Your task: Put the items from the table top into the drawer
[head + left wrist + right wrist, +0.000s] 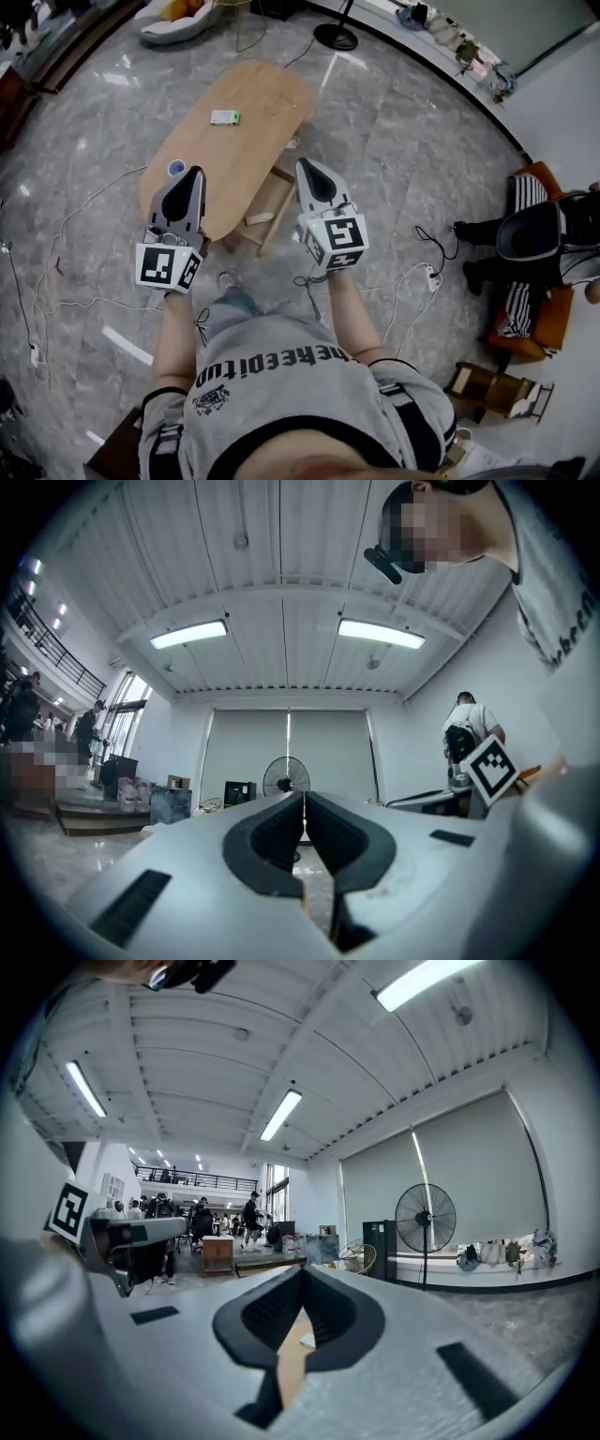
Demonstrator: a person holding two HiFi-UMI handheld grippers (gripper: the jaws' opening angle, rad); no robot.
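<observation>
An oval wooden table (pixel 246 141) stands below me on the marble floor. On it lie a small green and white box (pixel 225 117) and, near its left edge, a blue-rimmed cup (pixel 176 168). Under the table's near side a wooden drawer (pixel 269 202) is pulled out, with a pale item (pixel 260 218) in it. My left gripper (pixel 196 172) hangs above the table's near left end, jaws together and empty (pixel 305 797). Level with it, my right gripper (pixel 307 166) hovers over the drawer, also shut with nothing in it (pixel 302 1271). Both point out across the room.
A standing fan's base (pixel 335 36) is beyond the table. White cables (pixel 94 302) trail over the floor on both sides. A person sits in an orange chair (pixel 525 234) at the right, and a small wooden rack (pixel 497 389) lies nearer me.
</observation>
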